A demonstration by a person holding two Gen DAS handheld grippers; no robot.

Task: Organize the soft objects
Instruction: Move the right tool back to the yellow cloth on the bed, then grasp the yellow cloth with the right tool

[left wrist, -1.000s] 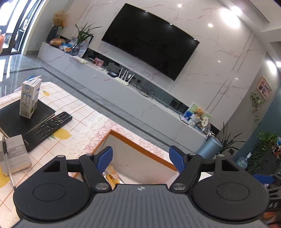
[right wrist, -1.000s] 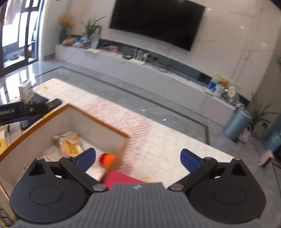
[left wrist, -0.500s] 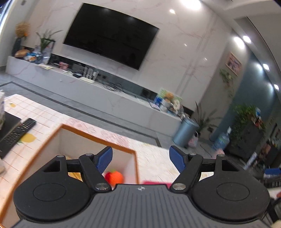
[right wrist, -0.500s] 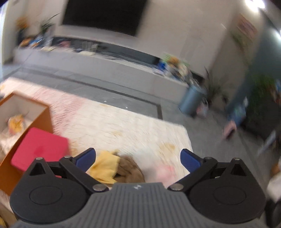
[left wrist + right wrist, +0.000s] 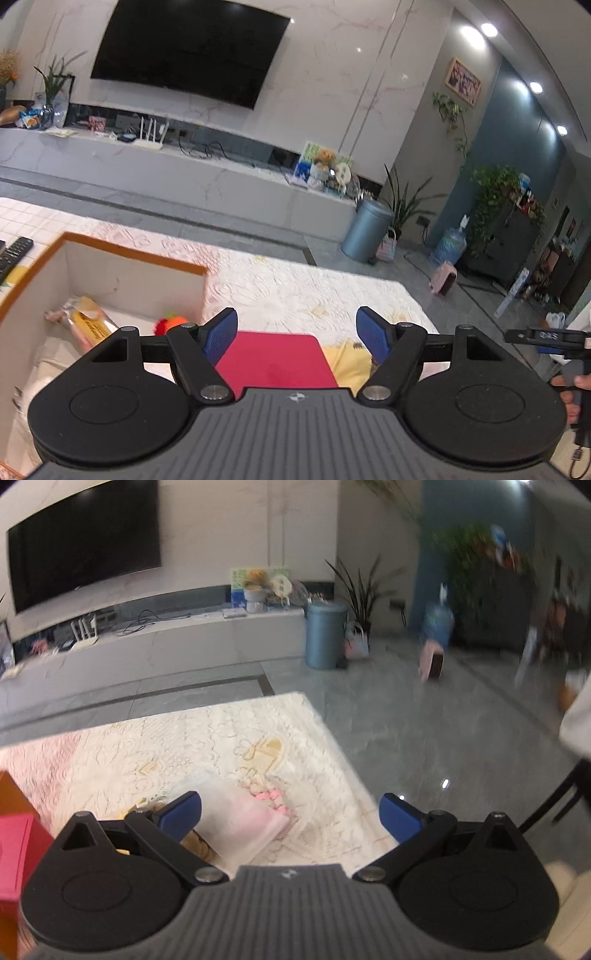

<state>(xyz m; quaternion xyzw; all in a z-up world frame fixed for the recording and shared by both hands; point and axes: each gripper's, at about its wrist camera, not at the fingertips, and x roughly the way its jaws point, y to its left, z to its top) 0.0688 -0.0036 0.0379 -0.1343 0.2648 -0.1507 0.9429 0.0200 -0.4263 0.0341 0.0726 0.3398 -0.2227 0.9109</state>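
Both views have swung away from the orange-rimmed storage box (image 5: 129, 254) toward the loose pile on the table (image 5: 155, 746) — a sign, I judge, that the next soft item is being sought. Left tongs (image 5: 297, 334) stand wide apart and empty over a flat red foam-like square (image 5: 275, 356), with a crumpled yellow cloth (image 5: 349, 363) just beside it. Right tongs (image 5: 290, 812) are likewise spread and empty, above a folded pink-and-white towel (image 5: 243, 821) with a knobbly pink trim, lying on the embossed lace tablecloth. An orange plush toy (image 5: 173, 322) already sits in the box.
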